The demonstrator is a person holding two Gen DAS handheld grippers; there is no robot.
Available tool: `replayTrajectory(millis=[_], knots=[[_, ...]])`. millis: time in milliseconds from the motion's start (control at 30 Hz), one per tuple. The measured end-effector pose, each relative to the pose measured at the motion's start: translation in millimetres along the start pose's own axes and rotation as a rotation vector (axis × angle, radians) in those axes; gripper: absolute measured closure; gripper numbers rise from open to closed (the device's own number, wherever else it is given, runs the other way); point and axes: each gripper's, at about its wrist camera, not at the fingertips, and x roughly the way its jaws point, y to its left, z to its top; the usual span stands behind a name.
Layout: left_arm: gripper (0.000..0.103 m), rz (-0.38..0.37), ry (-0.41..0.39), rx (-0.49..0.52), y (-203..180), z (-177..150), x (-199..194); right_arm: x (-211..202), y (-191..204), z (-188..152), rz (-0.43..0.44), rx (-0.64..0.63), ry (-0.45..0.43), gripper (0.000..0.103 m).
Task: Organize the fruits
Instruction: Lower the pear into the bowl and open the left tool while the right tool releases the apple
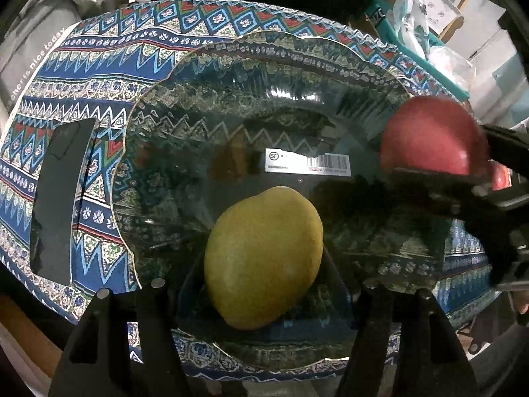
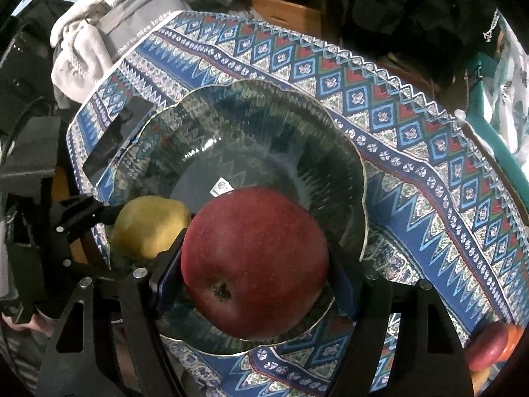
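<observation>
Red round apple (image 2: 254,261) sits clamped between the right gripper (image 2: 254,264) fingers, above the near rim of the clear scalloped glass bowl (image 2: 330,172). Inside the bowl, the yellow mango (image 1: 263,258) lies between the left gripper (image 1: 264,284) fingers, spread wide.

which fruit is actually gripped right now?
The red apple, clamped in the right gripper above the glass plate. The yellow mango lies loose on the plate, between open left fingers.
</observation>
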Motion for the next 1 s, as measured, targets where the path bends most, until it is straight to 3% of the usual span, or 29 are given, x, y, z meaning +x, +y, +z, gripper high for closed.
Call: replayTrajectory(millis=[467,767,1000], knots=[[0.035,0.020,-0.034,0.005,2,-2,-19,19,0,-6,-0.006,0.010,0.056,0.026],[0.035,0.008,-0.068,0.014,-6,-2,-39,-13,-3,2,0.033,0.051,-0.038,0.027],[0.034,0.007,-0.129,0.053,-22,-2,-64,-43,-11,-1,-0.021,0.073,-0.092,0.027]])
